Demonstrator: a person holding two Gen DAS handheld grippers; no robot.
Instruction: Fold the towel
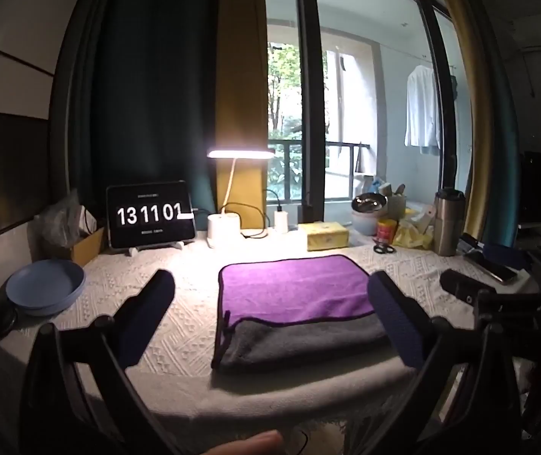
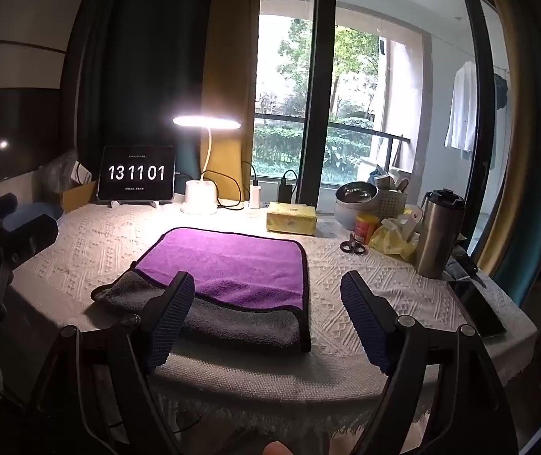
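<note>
1. Two views; from the left wrist, the left gripper (image 1: 270, 314) hangs with its jaws wide apart and nothing between them, above the near edge of the worktop (image 1: 156, 326). The towel (image 1: 293, 303) lies flat mid-worktop, already folded over: purple face on top, grey underside showing along the near edge. Its long axis looks to run left to right, with the fold at the far side. The right gripper (image 1: 460, 288) shows only in part at the towel's right.

2. From the right wrist, the right gripper (image 2: 266, 307) is likewise spread and empty, near the towel's (image 2: 232, 265) near edge. The top layer sits askew, its near-left corner rumpled; pinching only one layer there would likely drag the stack crooked. The scissors (image 2: 354, 247) and steel tumbler (image 2: 437, 233) stand to the right, where a wide sweep could knock them
</note>
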